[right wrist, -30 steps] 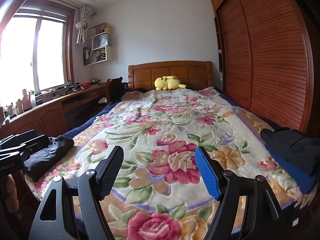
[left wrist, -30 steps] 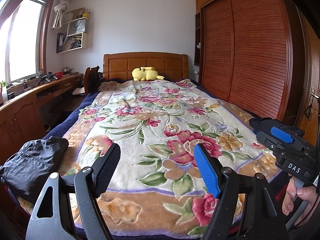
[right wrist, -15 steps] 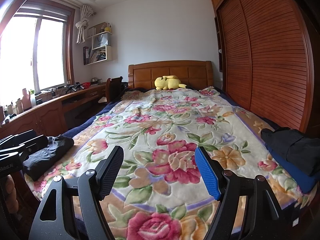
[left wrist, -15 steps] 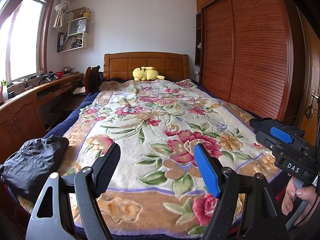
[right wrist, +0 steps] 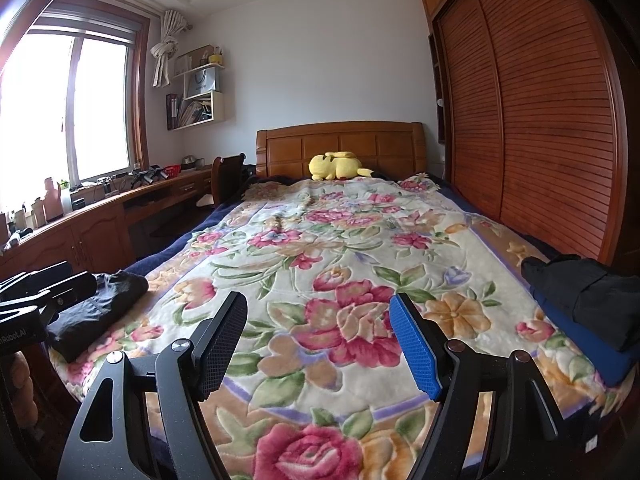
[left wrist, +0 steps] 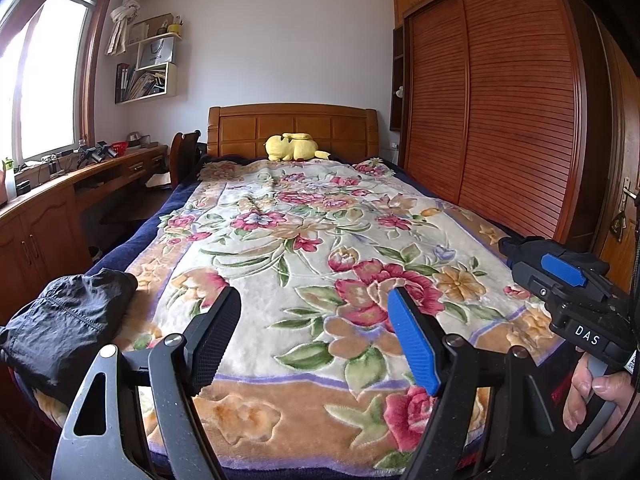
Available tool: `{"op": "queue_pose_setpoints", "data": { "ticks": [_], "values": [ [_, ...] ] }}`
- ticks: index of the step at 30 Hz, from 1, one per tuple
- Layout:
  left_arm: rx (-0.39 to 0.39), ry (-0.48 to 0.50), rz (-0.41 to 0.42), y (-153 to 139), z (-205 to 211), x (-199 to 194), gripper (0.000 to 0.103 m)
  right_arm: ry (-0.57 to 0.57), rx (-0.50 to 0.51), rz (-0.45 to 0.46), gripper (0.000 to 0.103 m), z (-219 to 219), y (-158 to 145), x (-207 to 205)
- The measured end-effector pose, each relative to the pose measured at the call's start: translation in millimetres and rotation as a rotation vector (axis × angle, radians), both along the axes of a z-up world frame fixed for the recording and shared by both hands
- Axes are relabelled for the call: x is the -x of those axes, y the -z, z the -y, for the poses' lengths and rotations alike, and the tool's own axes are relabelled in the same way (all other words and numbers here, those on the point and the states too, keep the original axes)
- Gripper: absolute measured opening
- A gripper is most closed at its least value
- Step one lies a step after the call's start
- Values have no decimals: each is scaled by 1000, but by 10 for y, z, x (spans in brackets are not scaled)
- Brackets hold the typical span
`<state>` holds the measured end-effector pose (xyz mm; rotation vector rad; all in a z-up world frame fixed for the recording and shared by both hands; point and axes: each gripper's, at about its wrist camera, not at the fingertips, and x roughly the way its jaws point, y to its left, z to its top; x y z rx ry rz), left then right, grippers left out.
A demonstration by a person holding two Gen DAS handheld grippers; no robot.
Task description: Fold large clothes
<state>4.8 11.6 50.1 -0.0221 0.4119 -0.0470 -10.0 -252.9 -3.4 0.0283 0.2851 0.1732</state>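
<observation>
A: Anything changed over the last second?
B: Nothing. The left gripper (left wrist: 314, 334) and right gripper (right wrist: 318, 340) stay spread apart, empty.
A: The clothes?
B: Crumpled black fabric garment (left wrist: 66, 320) at lower left, untouched; folding hasn't begun.

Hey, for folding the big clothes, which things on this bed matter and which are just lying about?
For the job:
- dark garment at the bed's left corner
- black garment on a blue one, right edge
- left gripper and right gripper, jaws open, empty

Lying about:
- yellow plush toy
- floral blanket
- desk clutter
</observation>
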Motion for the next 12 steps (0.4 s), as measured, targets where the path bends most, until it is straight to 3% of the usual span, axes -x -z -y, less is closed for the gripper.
{"op": "queue_pose_setpoints", "data": {
  "ticks": [12],
  "values": [
    [1, 0, 1, -2, 3, 1, 77, 3, -3, -1, 75, 0, -8, 2]
  ]
}}
